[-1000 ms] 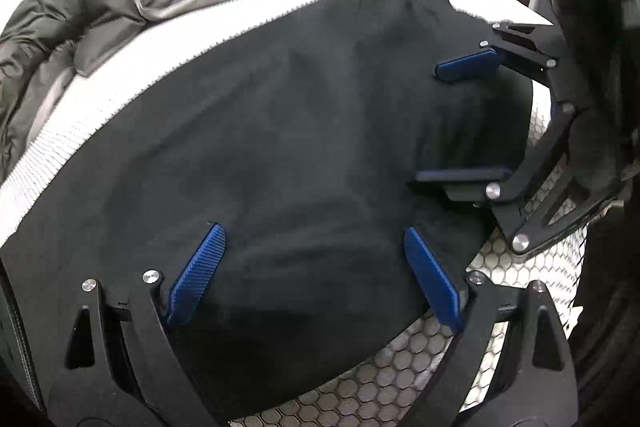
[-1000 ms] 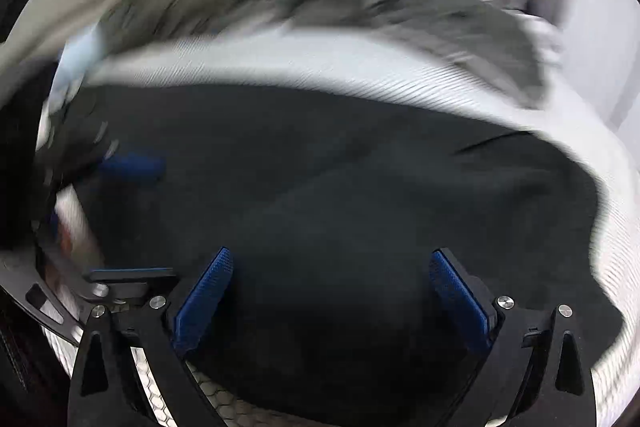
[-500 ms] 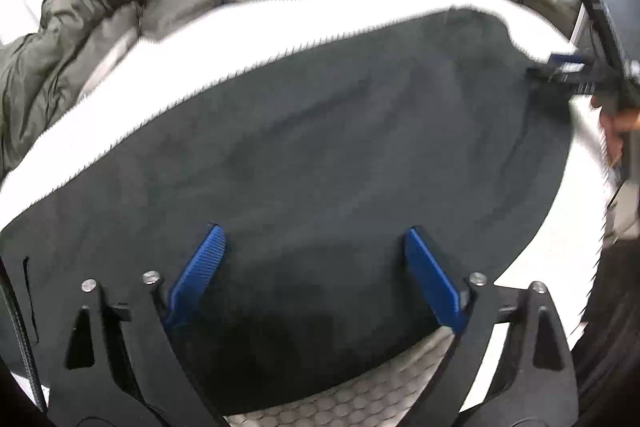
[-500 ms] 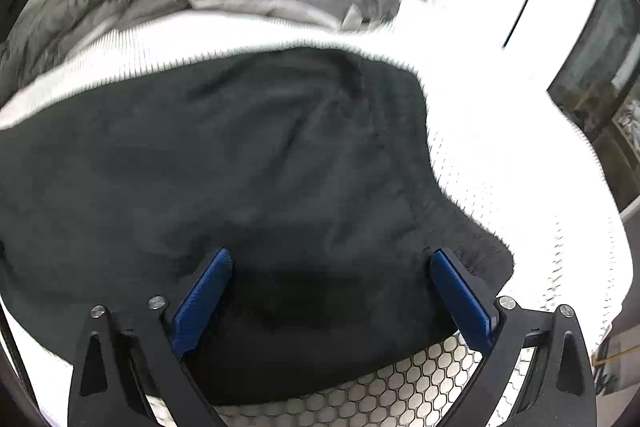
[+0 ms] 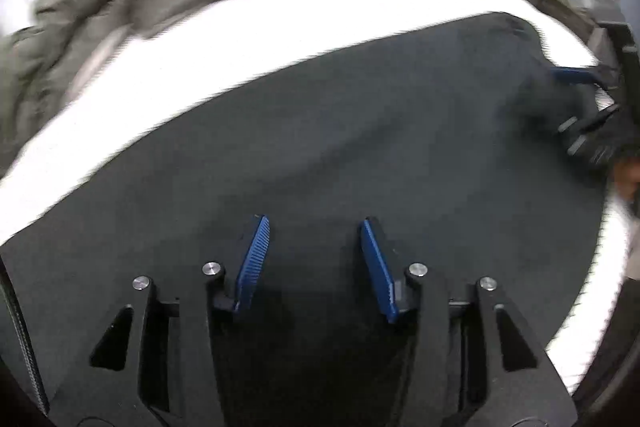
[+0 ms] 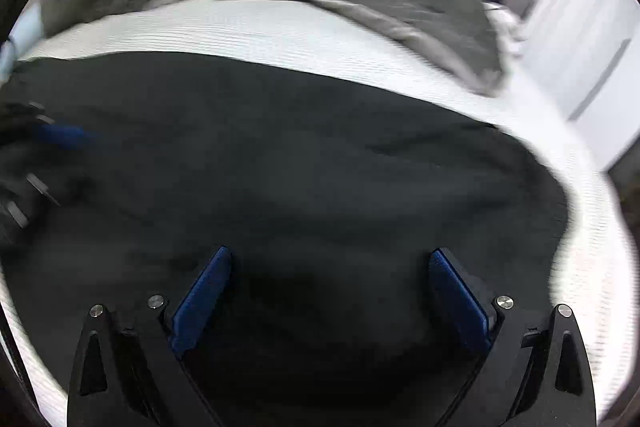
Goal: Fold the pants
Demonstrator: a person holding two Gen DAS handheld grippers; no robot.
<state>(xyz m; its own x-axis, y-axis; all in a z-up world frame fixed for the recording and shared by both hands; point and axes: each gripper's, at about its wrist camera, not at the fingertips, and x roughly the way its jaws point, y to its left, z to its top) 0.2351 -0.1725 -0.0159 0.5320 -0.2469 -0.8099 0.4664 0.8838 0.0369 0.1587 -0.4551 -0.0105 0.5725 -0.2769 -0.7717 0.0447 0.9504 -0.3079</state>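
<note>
right tool [image 5: 580,99] blurred — grip perhaps unclear

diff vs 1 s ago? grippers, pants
The left gripper has just been closing, its jaws now about half as wide, with the pants under them and no pinch visible. The two grippers, close together earlier, have drawn apart. The right gripper stays wide open. The pants stay flat on the bed.

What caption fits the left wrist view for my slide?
Left claw, jaws just narrowing, poised over black pants spread on a white bed; right claw at their far edge.
</note>
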